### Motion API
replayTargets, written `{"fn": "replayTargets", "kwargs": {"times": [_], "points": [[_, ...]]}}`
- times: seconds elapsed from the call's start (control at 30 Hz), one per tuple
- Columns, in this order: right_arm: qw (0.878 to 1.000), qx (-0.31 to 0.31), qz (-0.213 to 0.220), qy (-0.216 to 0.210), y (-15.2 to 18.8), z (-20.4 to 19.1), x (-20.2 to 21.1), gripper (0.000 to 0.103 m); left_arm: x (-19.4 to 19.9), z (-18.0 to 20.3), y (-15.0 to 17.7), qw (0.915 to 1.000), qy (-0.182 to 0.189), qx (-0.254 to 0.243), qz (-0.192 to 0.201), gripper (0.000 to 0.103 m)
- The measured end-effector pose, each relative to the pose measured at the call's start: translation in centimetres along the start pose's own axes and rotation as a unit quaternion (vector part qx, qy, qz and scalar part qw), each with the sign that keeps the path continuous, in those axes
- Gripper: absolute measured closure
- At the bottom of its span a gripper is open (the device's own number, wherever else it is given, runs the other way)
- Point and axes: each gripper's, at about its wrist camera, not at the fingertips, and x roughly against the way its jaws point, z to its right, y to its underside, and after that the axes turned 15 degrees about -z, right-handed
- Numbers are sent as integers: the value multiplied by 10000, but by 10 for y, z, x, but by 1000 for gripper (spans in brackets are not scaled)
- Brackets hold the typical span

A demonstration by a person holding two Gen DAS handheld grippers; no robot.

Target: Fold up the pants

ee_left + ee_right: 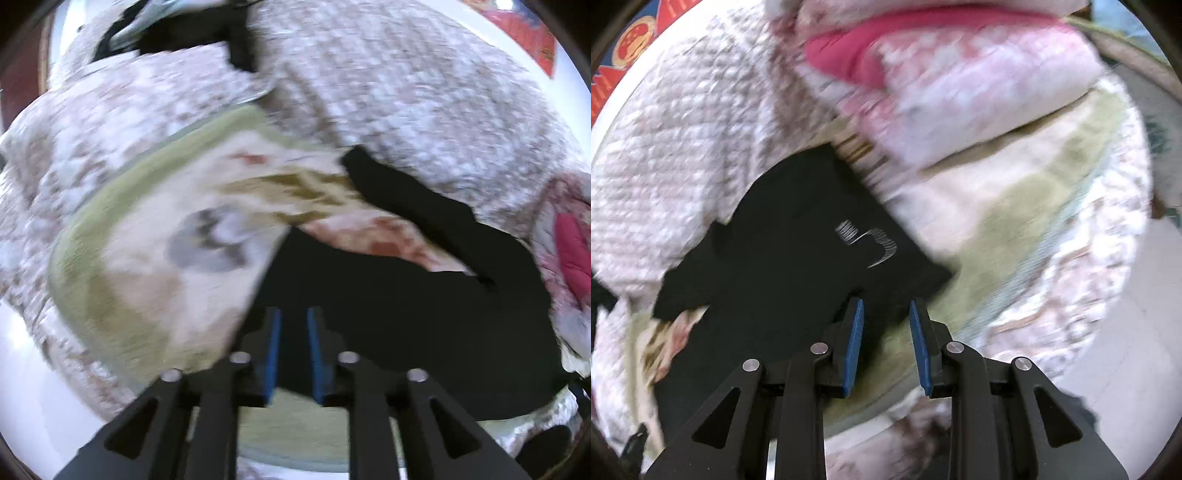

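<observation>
Black pants (406, 295) lie on a patterned bed cover, with a white logo showing in the right wrist view (798, 258). My left gripper (293, 314) is over the pants' near edge with blue pads (274, 354) a small gap apart; black cloth shows between them, and I cannot tell whether they pinch it. My right gripper (886, 306) is open, its blue pads (854, 347) apart just at the pants' near corner, nothing between them. Both views are motion-blurred.
A cream and green printed blanket (147, 277) lies under and beside the pants. A pink-white quilt with red lining (923, 74) is bunched beyond. A knitted beige cover (406, 92) spreads over the bed. White floor (1126, 350) shows past the bed edge.
</observation>
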Motion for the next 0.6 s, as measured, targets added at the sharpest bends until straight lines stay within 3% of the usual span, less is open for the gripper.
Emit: {"fn": "replayTargets", "kwargs": {"times": [0.1, 0.23, 0.37, 0.5, 0.6], "points": [[10000, 65, 58, -38, -3, 6, 4, 77, -2, 29, -2, 9990, 283, -340, -40, 69], [9928, 1175, -78, -240, 0, -30, -4, 77, -18, 73, 2, 9936, 630, -888, -295, 68], [9760, 2139, -316, -255, 13, -66, -27, 77, -34, 107, 8, 9864, 853, -1294, -548, 68], [9643, 2474, -921, 193, 19, -72, -68, 77, -56, 119, 14, 9835, 637, -1522, -746, 68], [9671, 2363, -938, 21, 15, -66, -69, 76, -67, 114, 14, 9830, 637, -1496, -854, 68]]}}
